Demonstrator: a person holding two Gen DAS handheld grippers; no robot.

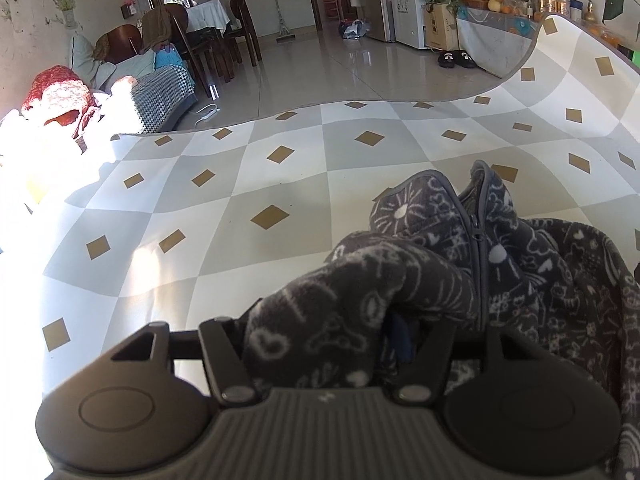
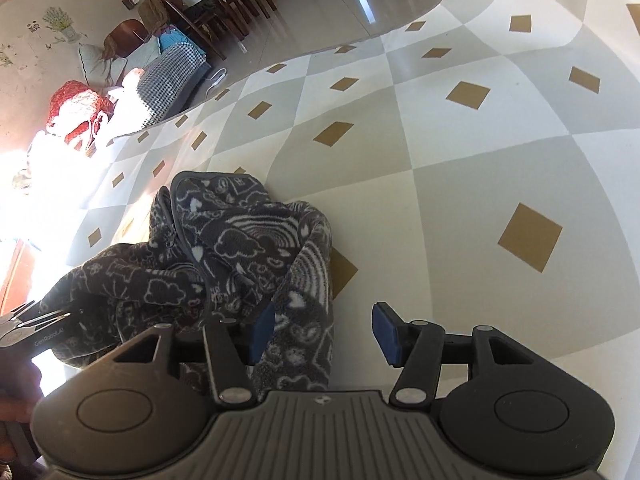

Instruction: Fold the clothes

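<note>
Closest thing to the lens in the right wrist view is the right gripper (image 2: pixel 324 330) itself, and its jaws stand apart. The blue pads (image 2: pixel 385 330) are both in plain sight; a strip of the dark patterned fleece jacket (image 2: pixel 224 248) hangs down between them against the left pad, but the right pad sits clear of it, so I'd call that one released, not clamping anything.

The left gripper (image 1: pixel 332 336) is a different story. In its own view a thick roll of the same jacket (image 1: pixel 420 264) is bunched right over the fingers and hides the tips almost completely, only a sliver of blue peeks out. Can't honestly tell if it's pinching the cloth or if the fleece is just draped over it.

The jacket lies in a rumpled heap on the checked mat (image 2: pixel 460 168), zip and collar pointing toward the top of the frame, bulk toward the bottom. In the right view it fills the lower left and centre; in the left view, the lower right. So it sits between the two tools, long axis running away from them up the mat.

My guess is it needs spreading flat before any fold, and the left hand is the one buried in it, so nearer.
</note>
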